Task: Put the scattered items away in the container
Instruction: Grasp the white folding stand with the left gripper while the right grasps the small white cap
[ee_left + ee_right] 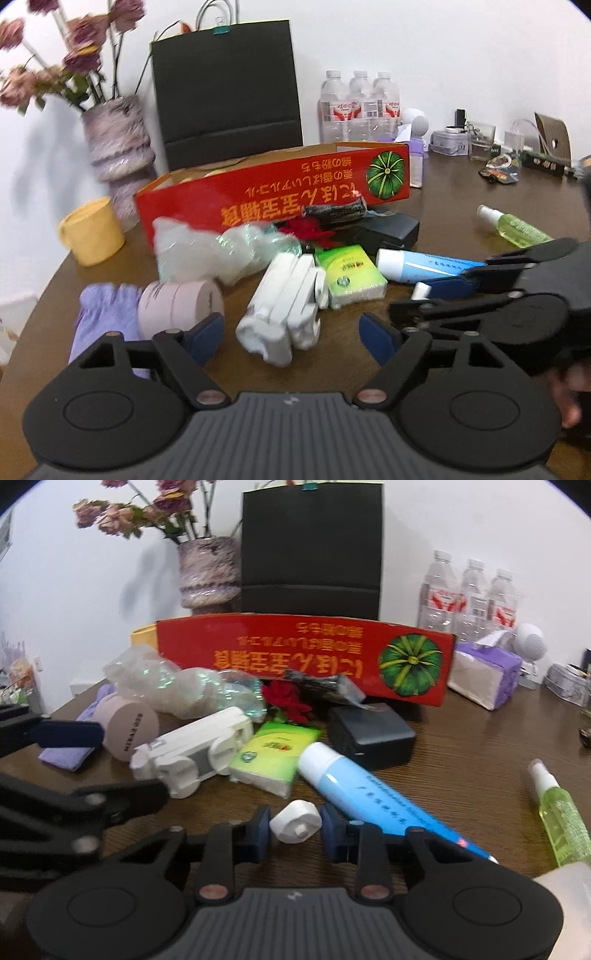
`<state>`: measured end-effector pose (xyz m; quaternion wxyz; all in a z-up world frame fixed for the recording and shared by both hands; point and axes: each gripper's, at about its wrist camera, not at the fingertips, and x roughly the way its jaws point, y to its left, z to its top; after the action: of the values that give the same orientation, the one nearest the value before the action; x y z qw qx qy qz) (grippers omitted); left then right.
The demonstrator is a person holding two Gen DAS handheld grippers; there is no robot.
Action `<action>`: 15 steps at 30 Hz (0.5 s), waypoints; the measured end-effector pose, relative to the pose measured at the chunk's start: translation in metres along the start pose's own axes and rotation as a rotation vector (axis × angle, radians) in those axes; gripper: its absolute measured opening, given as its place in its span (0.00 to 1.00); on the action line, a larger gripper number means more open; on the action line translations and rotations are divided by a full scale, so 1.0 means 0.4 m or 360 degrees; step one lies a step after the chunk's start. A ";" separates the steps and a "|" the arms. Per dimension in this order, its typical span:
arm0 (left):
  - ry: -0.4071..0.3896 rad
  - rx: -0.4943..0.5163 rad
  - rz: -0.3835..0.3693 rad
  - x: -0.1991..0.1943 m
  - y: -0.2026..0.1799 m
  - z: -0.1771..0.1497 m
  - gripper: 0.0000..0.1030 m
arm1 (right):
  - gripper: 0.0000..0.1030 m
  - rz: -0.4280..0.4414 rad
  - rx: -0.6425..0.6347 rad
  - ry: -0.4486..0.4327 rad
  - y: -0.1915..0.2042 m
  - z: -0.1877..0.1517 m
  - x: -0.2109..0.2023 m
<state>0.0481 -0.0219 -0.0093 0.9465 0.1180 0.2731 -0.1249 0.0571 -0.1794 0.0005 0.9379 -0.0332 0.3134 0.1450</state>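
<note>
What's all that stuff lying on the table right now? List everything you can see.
red box: one, red with pumpkin print, mid-table
black bag: one, behind the box
vase: one, mauve, dried flowers, far left
mug: one, yellow, by the vase
water bottles: three, clear, at the wall
plastic wrap: clear, crumpled, before the box
pink jar: one, on its side
white holder: one
tissue pack: one, green
blue tube: one
black case: one
spray bottle: one, green
white cap: one
left gripper: open
right gripper: around the cap
</note>
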 end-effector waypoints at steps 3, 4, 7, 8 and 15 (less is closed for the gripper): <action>0.0056 0.0008 0.0023 0.063 0.005 0.017 0.82 | 0.27 0.0002 0.0012 -0.0001 -0.011 -0.003 -0.006; 0.0079 0.0019 0.0056 0.081 0.002 0.017 0.82 | 0.27 0.0001 0.0003 -0.0001 -0.012 -0.005 -0.009; 0.0129 0.0000 0.0106 0.112 -0.002 0.008 0.73 | 0.27 -0.0007 -0.0020 -0.0001 -0.013 -0.009 -0.015; 0.0133 -0.0036 0.0095 0.109 0.002 0.006 0.67 | 0.27 -0.0013 -0.0025 -0.0001 -0.015 -0.010 -0.017; 0.0190 -0.0095 0.0104 0.062 -0.035 -0.001 0.65 | 0.28 -0.0020 -0.0041 0.0010 -0.034 -0.012 -0.025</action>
<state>0.0638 -0.0393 -0.0255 0.9353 0.1057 0.3286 -0.0784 0.0507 -0.1957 0.0024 0.9373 -0.0478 0.3143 0.1429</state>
